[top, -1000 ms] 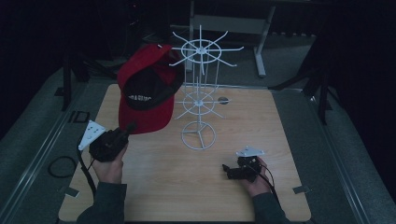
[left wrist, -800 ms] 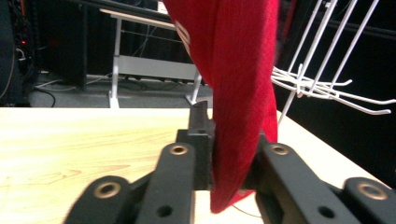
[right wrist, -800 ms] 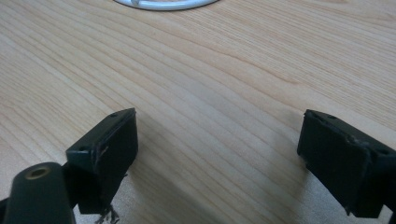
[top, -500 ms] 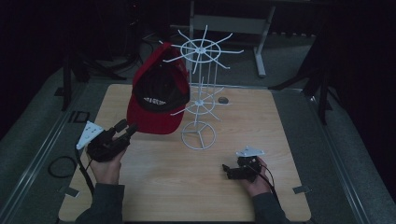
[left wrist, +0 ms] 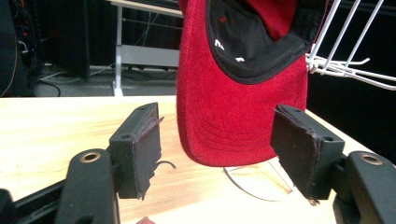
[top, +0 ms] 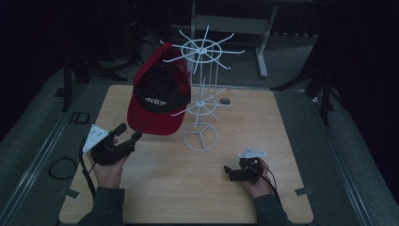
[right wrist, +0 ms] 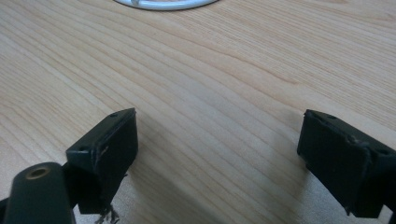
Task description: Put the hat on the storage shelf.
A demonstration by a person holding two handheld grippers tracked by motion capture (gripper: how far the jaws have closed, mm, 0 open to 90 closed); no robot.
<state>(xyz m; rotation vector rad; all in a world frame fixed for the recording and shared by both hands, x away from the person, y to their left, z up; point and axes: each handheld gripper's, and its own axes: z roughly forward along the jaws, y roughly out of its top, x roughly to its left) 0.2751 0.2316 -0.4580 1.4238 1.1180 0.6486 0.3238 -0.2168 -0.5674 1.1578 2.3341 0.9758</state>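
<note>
Cap hung on the wire rack.
My left claw has just been spreading, nothing between its jaws, leaving the cap hanging free; my right claw rests spread on the bench.

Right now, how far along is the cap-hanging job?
Done: the red cap hangs from the white wire rack, brim down, above the table. In hand: nothing; the left gripper has just been opening, its jaws wide and clear of the brim. The right gripper rests open on the table. Left: apparently only backing away.
</note>
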